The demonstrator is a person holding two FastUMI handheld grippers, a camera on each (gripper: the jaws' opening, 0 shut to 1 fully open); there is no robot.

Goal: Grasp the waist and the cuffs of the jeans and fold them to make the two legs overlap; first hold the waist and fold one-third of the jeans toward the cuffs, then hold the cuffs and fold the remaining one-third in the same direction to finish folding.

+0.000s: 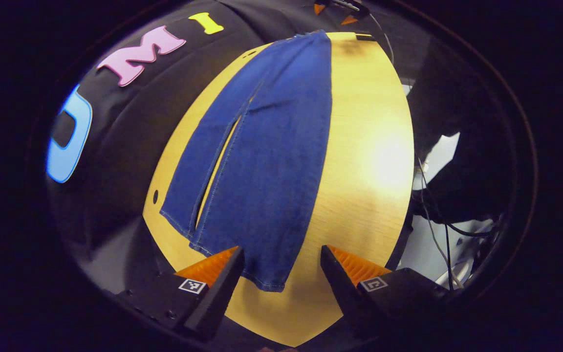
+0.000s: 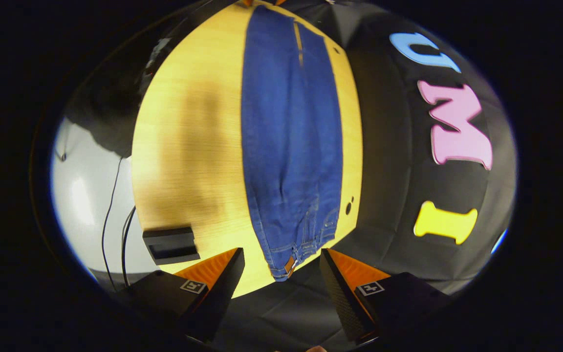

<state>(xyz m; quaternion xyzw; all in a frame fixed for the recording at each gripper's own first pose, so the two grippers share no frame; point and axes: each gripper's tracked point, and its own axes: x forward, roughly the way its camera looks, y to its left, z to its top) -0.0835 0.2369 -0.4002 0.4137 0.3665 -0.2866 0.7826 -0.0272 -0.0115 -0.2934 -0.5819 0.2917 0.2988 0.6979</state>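
A wooden table (image 1: 359,161) stretches ahead of both grippers, and the jeans (image 1: 267,161) lie flat along it, spread lengthwise between the two tools. In the left gripper view the left gripper (image 1: 281,256) hovers with its fingers spread wide and nothing between them, poised over the cuffs (image 1: 242,264); the nearer cuff lies in the gap between the fingertips and its hem reaches just past them toward the camera, while the two legs run away from the tool with a narrow slit of table showing between them. In the right gripper view the right gripper (image 2: 281,256) is likewise parted and empty, with the waist (image 2: 291,254) of the jeans lying just ahead of its fingertips, in the gap, at the near edge of the table, and the legs running straight away from it. A small dark box (image 2: 170,244) sits on the table just beyond the finger at the left of that view. Thin cables (image 2: 115,220) hang past the table edge farther off on that same side.
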